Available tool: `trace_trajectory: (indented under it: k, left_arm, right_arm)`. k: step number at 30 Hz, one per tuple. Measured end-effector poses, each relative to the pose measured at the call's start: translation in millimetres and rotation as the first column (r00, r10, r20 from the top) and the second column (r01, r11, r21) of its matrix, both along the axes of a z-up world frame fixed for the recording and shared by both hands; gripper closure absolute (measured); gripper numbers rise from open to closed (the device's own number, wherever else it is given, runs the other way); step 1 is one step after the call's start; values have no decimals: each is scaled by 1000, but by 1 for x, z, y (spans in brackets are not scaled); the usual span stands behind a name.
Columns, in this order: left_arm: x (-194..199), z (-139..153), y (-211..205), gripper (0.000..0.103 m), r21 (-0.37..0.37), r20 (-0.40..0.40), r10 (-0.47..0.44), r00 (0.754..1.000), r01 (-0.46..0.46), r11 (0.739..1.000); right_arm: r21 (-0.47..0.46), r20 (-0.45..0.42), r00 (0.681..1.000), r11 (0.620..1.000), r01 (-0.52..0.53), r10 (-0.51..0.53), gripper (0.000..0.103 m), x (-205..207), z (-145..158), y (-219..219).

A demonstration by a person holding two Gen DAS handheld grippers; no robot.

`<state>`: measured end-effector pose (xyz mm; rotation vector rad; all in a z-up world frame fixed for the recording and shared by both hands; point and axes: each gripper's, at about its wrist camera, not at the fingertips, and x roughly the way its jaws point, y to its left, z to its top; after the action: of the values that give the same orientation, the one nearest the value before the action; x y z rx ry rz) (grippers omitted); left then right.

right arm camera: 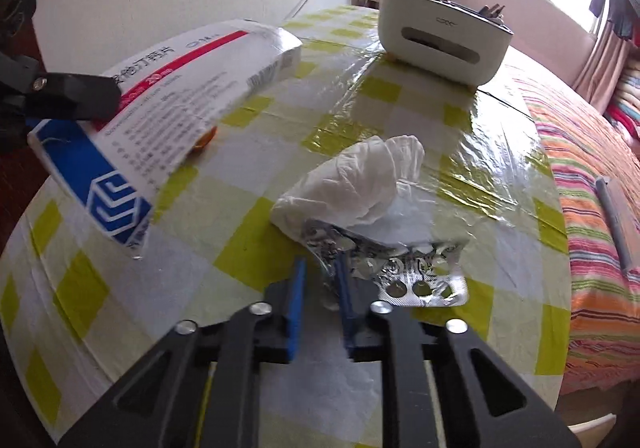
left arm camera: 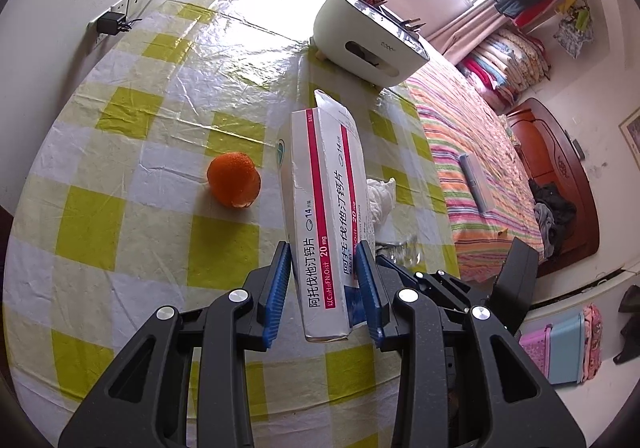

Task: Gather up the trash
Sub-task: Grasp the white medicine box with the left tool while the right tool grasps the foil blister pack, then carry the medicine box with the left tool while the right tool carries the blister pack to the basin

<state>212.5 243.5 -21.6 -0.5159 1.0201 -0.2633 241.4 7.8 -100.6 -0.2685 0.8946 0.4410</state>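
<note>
My left gripper (left arm camera: 322, 260) is shut on a white medicine box (left arm camera: 326, 204) with a red stripe and holds it above the checked table; the box also shows in the right wrist view (right arm camera: 192, 88). An orange peel (left arm camera: 234, 185) lies on the cloth left of the box. A crumpled white tissue (right arm camera: 356, 184) and an empty silver blister pack (right arm camera: 404, 272) lie in front of my right gripper (right arm camera: 320, 276), which is open with its right finger (right arm camera: 344, 288) at the blister's left edge.
A white tissue-box organiser (left arm camera: 368, 44) with pens stands at the table's far side, also in the right wrist view (right arm camera: 440, 44). The table's yellow-checked cloth (left arm camera: 132, 120) is glossy. A bed with striped cover (left arm camera: 480, 168) lies to the right.
</note>
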Motion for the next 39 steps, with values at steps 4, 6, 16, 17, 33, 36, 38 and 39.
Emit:
trace_trajectory:
  k: [4,6,16,17,33,36,38,39]
  left_arm:
    - [-2,3,-1,70,-8,13,-3,1000,3,1000]
    - [-4,5,-4,70,-13,24,-10,1000,10,1000]
    - [-10,9,-36,70,1,49,-70,996,70,998]
    - [-10,9,-39,70,2,51,-75,996,75,997]
    - [-20,4,-97,70,57,51,-189,981,186,981]
    - [-23,3,-108,70,74,51,-211,976,207,976]
    - [-25,2,-114,70,75,52,-224,973,220,973]
    - [-25,2,-117,70,77,54,-232,971,227,971]
  right_arm:
    - [54,37,999,998,17,-20,96,-7,7,-7]
    - [92,55,998,995,28,-33,96,-13,15,-14]
    - [228,69,991,969,94,-113,96,-34,40,-59]
    - [234,70,991,967,97,-116,96,-36,41,-61]
    - [271,88,980,951,149,-179,96,-70,51,-113]
    - [276,97,977,948,159,-192,96,-75,54,-121]
    - [280,99,976,946,162,-196,96,-78,55,-126]
    - [281,102,974,945,165,-200,96,-80,56,-129]
